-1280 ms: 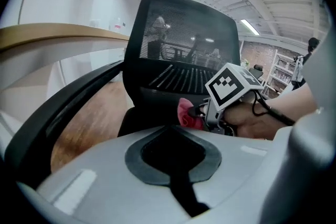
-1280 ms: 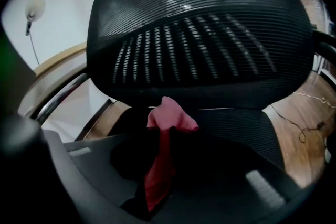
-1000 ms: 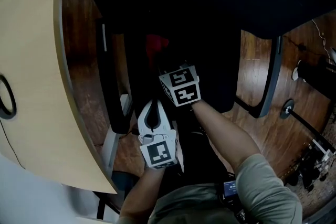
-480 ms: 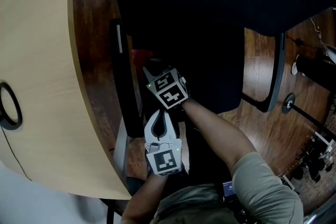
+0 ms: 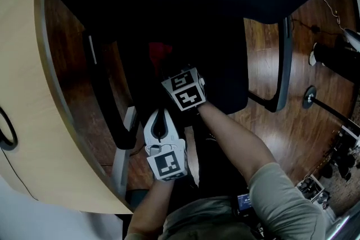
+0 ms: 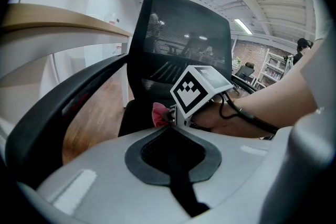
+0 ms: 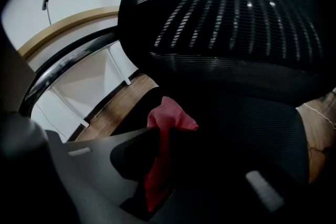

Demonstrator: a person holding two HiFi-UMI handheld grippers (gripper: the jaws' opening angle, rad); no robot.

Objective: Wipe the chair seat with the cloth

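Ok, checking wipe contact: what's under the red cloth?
The black chair seat, below the red cloth pinched in the right tool. Contact between them is hidden in shadow.

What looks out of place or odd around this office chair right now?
Nothing stands out. The right gripper pinches the bunched red cloth over the black chair seat. The left gripper is shut and empty, nearer the person. No spill or damage shows, though the seat is very dark.

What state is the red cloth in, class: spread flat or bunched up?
Bunched up: the red cloth is pinched between the right tongs, a crumpled tuft poking out past their tips.
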